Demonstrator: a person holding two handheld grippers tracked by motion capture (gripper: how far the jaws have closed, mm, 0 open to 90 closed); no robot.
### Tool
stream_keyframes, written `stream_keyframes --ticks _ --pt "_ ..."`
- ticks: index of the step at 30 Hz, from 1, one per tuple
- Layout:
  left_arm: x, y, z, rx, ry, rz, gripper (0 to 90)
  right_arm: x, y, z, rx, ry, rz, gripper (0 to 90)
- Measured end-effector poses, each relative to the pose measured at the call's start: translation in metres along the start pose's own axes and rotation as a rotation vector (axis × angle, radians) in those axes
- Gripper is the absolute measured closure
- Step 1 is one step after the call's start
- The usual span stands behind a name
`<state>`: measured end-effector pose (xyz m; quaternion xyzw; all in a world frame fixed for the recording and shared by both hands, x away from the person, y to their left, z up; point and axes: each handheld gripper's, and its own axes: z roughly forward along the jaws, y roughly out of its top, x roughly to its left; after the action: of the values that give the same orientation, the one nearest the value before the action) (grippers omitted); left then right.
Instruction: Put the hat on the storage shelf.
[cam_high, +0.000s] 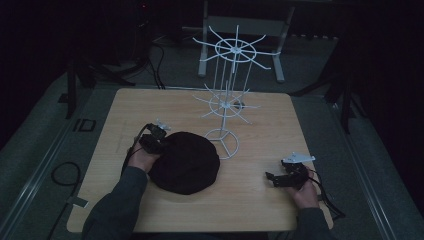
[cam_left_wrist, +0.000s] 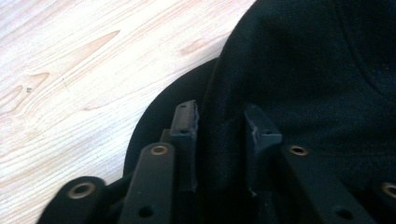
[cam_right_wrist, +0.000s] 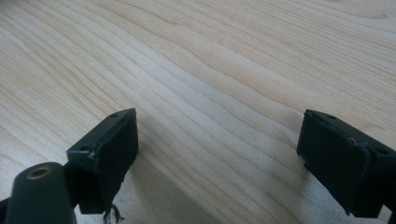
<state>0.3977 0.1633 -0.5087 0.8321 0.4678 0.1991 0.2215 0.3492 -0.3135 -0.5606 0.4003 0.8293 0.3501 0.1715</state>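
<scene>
i had the left gripper (cam_left_wrist: 219, 123) pinched on the soft, light black hat (cam_high: 186, 161) at its rim, lying beside the white rack (cam_high: 226, 102), while the right gripper (cam_right_wrist: 217, 154) stood wide over bare table (cam_right_wrist: 210, 60).

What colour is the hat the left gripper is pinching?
Black, plain with no pattern; the hat shows best in the left gripper view.

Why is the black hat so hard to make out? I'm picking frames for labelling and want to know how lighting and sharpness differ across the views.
High view: dim and underexposed, so the hat reads as a dark blob on the table. Left gripper view: bright, the hat's weave visible, near jaws soft. Right gripper view: evenly lit, wood grain crisp, jaws throwing soft shadows.
</scene>
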Motion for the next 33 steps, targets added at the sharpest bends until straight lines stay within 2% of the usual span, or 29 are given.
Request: stream_keyframes --ticks 2,4,15,25,29,33 --pt "0.001 0.000 -0.001 -0.008 -0.015 -0.007 75.5 0.000 0.000 0.000 0.000 0.000 -0.001 12.5" --pt "0.003 0.000 -0.002 -0.015 -0.052 -0.030 78.3 0.000 0.000 0.000 0.000 0.000 0.000 12.5" --pt "0.014 -0.006 -0.006 -0.048 -0.148 -0.119 79.1 0.000 0.000 0.000 0.000 0.000 0.000 12.4" --pt "0.029 -0.011 -0.025 -0.114 -0.186 -0.175 79.3 0.000 0.000 0.000 0.000 0.000 0.000 12.5" --pt "0.037 -0.015 -0.031 -0.145 -0.205 -0.217 79.3 0.000 0.000 0.000 0.000 0.000 0.000 12.5" --pt "0.047 -0.019 -0.038 -0.173 -0.213 -0.240 79.3 0.000 0.000 0.000 0.000 0.000 0.000 12.4"
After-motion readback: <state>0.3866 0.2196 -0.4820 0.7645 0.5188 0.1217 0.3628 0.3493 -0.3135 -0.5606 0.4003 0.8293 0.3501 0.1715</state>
